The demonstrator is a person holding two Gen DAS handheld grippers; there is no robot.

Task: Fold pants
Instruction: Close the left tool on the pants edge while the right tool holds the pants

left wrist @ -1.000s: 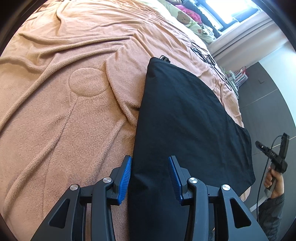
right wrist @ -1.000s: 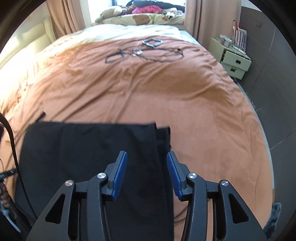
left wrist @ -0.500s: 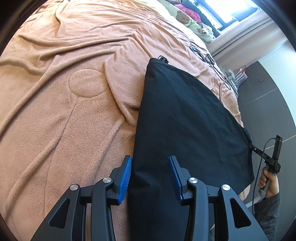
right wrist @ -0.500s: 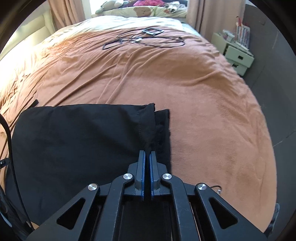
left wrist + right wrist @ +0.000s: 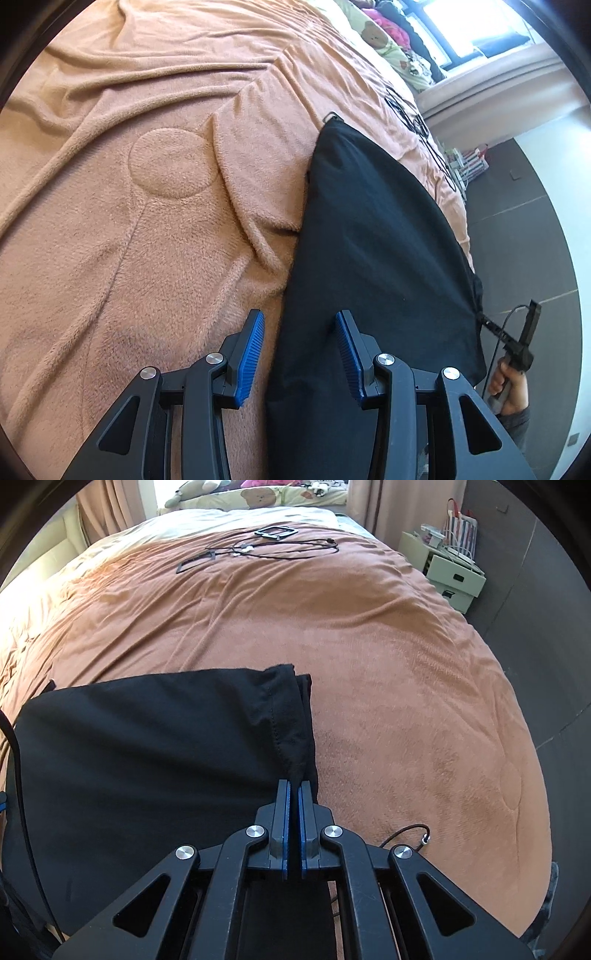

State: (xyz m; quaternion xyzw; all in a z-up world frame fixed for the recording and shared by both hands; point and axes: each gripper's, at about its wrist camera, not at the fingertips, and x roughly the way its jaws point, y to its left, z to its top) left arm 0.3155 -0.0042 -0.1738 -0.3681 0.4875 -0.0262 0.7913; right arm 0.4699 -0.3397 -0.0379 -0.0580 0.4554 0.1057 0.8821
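Black pants point(image 5: 373, 258) lie folded flat on a tan blanket point(image 5: 147, 177). My left gripper point(image 5: 300, 345) is open, its blue pads straddling the pants' near left edge. In the right wrist view the pants point(image 5: 147, 746) fill the lower left. My right gripper point(image 5: 294, 794) is shut on the pants' hem corner, which bunches up into the jaws. The right gripper also shows in the left wrist view point(image 5: 517, 343), at the pants' far right corner.
Black cables and frames point(image 5: 266, 542) lie on the far part of the bed. Pillows and soft toys point(image 5: 258, 491) sit at the head. A pale green drawer unit point(image 5: 450, 576) stands to the right of the bed. A thin cord point(image 5: 410, 830) lies near my right gripper.
My right gripper closed on the pants' hem corner and has lifted it slightly. My left gripper stayed open over the left edge.
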